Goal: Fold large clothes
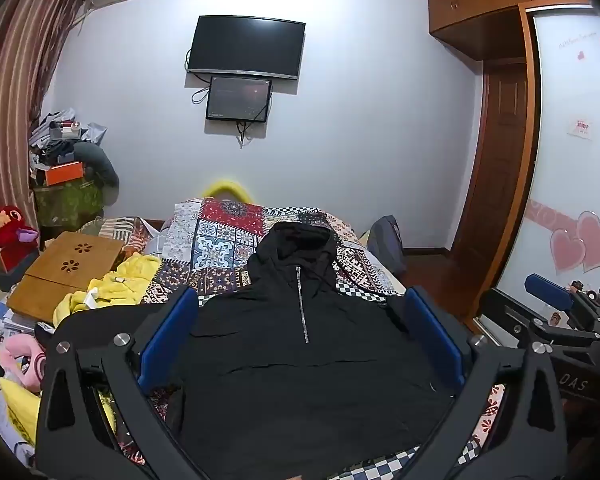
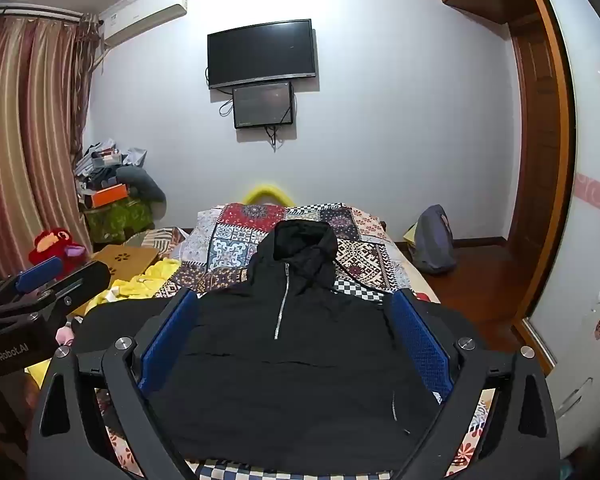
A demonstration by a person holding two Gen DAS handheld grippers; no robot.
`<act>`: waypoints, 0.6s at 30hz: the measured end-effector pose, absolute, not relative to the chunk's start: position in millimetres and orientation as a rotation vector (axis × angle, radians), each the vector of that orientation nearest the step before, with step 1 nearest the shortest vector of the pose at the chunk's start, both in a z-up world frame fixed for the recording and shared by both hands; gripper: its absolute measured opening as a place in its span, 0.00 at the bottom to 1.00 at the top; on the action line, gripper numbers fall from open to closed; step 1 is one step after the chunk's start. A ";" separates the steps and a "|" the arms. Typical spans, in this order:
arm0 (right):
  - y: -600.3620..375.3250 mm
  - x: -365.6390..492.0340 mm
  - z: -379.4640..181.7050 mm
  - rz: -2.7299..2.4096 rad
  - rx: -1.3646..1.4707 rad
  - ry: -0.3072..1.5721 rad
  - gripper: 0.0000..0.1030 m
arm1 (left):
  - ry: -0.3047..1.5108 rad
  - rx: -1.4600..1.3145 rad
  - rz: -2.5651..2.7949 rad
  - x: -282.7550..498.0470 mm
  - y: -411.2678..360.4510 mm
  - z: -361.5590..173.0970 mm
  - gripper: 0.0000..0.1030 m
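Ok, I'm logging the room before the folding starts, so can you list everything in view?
black hoodie: one, black with silver zip, spread flat on the bed, hood at the far end
patchwork bedspread: one, multicoloured, covering the bed
yellow garment: one, yellow, crumpled left of the hoodie
wooden lap desk: one, brown, left of the bed
plush toy: one, red, far left
clutter pile: one, mixed, left corner
screens: two, black, on the wall
backpack: one, grey, floor right of bed
left gripper: blue pads, open above the hoodie
right gripper: blue pads, open above the hoodie
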State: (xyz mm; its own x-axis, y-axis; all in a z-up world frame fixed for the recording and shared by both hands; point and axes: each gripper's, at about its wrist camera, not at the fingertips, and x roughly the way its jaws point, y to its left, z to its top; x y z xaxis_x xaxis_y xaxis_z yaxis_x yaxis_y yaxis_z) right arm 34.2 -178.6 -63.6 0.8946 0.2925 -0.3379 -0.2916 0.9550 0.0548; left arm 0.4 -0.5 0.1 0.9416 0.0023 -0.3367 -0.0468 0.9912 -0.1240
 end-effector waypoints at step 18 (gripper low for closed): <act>-177.3 34.5 -64.1 0.302 0.012 0.351 0.93 | 0.324 -0.129 0.039 -4.1 6.6 -2.6 1.00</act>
State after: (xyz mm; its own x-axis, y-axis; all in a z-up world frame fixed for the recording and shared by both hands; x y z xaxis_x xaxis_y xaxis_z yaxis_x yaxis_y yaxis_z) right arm 34.5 -177.3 -64.1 0.8947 0.2932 -0.3370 -0.2891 0.9552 0.0634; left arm -4.1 6.6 -2.6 0.9472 0.0174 -0.3201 -0.0587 0.9911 -0.1197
